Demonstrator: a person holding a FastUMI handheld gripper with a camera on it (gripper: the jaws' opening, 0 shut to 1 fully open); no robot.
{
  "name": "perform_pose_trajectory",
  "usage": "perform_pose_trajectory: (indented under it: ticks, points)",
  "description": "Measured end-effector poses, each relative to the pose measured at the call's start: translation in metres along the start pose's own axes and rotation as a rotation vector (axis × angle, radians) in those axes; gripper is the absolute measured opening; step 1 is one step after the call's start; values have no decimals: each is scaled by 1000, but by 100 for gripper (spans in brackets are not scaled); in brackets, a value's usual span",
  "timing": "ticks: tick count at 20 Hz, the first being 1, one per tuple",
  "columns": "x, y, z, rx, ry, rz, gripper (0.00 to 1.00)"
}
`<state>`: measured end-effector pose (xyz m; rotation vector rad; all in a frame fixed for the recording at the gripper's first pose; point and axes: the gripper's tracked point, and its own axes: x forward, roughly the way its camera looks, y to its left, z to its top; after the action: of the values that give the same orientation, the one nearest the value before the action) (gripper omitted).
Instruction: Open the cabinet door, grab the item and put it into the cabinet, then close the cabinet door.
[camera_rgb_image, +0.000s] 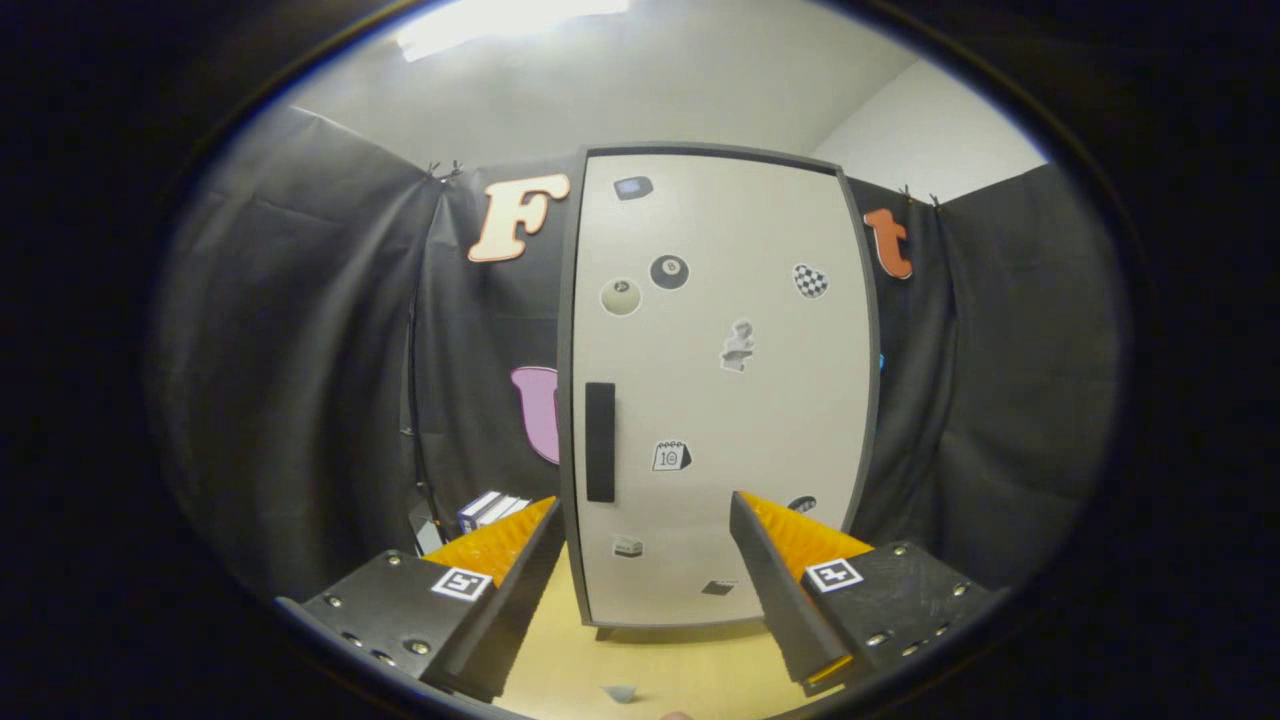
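Two fingers of the gripper (645, 560) spread wide, empty — squared to the shut door (720, 400); handle (600, 441) just ahead, likely the first target.

Cabinet door (720, 390) pale cream-white, dark grey frame. Handle (600, 441) black — flat vertical bar. Stickers on door: black ball (669, 271), off-white ball (620, 296), black-and-white checkered heart (810, 281). Table (650, 670) light yellow wood tone. Boxes (490, 510) beside cabinet white with dark blue edges. Booth cloth black; wall (930, 130) beyond white. Small bluish scrap (620, 692) on table — pale grey-blue.
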<state>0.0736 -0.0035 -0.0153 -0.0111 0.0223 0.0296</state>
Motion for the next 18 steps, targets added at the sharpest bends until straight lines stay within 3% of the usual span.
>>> perform_pose_trajectory:
  ticks: [18]
  points:
    - [153, 48, -18, 43, 31, 65, 98]
